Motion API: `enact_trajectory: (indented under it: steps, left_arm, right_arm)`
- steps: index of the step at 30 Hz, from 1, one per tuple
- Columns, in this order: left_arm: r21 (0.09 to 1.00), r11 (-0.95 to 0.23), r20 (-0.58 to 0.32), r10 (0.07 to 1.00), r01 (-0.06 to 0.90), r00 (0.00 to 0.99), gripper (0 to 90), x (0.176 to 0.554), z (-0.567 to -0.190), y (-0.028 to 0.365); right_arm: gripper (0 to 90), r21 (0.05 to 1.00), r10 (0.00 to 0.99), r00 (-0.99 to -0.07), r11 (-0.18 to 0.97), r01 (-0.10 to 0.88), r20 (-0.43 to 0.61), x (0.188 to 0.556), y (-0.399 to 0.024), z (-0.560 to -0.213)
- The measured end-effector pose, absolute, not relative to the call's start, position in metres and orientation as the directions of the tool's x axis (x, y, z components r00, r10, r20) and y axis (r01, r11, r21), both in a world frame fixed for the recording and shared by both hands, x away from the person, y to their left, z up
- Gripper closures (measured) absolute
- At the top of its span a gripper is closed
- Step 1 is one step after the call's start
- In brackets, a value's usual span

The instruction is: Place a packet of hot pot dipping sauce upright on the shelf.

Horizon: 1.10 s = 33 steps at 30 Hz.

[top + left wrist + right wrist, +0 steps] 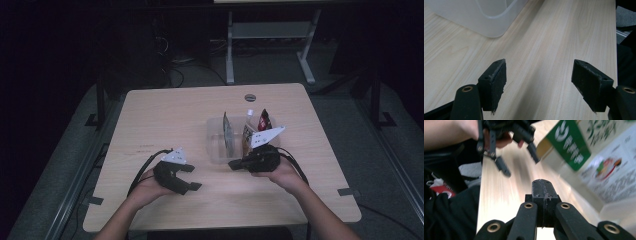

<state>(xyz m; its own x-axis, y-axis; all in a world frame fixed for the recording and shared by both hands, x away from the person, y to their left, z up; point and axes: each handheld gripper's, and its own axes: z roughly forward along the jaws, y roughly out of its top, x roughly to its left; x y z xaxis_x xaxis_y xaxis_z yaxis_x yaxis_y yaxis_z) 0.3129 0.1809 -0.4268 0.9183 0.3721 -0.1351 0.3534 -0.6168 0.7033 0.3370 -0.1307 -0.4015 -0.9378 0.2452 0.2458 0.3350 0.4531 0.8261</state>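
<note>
Beside the clear bin (216, 150), right claw (234, 164) pressed together; left claw (190, 176) wide.

bare table (165, 120) left, clear bin (215, 150) obstructing right

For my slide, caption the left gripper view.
Open left tool above bare wooden table, corner of clear plastic bin beyond.

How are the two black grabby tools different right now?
The left black two-jaw tool has its jaws spread wide with bare wood between them; the right black two-jaw tool has its jaws pressed together with nothing between them. The left tool sits over open light wooden table, away from the clear plastic bin; the right tool sits at the bin's near edge. Both are black, hand-held, and trail a cable.
</note>
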Motion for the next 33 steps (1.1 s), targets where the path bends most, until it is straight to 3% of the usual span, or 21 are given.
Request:
enact_trajectory:
  steps: [15,33]
  left_arm:
    - [0.714,-0.603,-0.141,0.376,0.357,0.916,27.8,0.312,-0.426,0.182]
    - [0.710,-0.608,-0.139,0.375,0.356,0.917,27.8,0.309,-0.425,0.184]
  right_arm:
    - [89.9,0.882,0.307,-0.923,0.335,0.332,0.231,0.355,-0.122,-0.387]
    - [88.7,0.839,0.363,-0.909,0.414,0.354,0.205,0.323,-0.162,-0.397]
